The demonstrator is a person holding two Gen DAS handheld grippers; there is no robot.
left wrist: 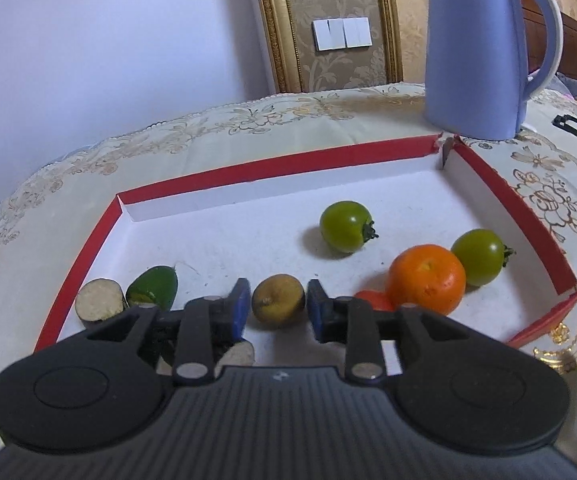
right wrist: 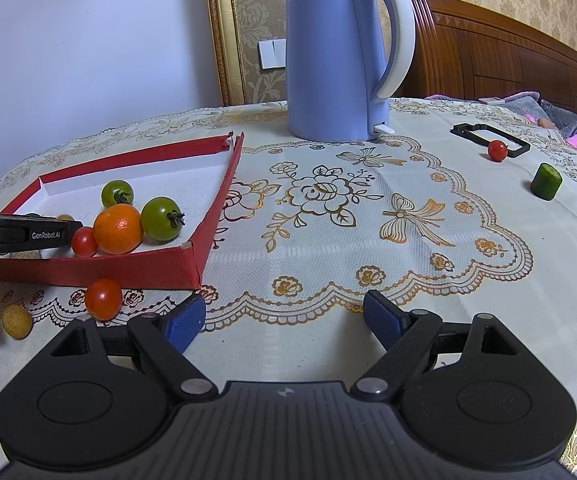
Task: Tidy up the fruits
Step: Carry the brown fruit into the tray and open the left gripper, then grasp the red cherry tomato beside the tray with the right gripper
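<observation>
Only the left wrist view shows the left hand-held gripper point(left wrist: 276, 312) part-open around, not touching, a brownish fruit point(left wrist: 278, 301) in the red tray point(left wrist: 512, 204), while the right hand-held gripper point(right wrist: 284, 320) gapes empty over the table point(right wrist: 368, 240), the fruit nearly hidden there.

The left wrist view sits low inside the red tray point(left wrist: 520, 216), facing its far wall and the blue kettle point(left wrist: 476, 52) beyond. The right wrist view looks from outside the red tray's point(right wrist: 100, 270) right corner, farther back, toward the kettle point(right wrist: 328, 56). Both share tray, kettle and orange point(left wrist: 428, 278) point(right wrist: 117, 229).
</observation>
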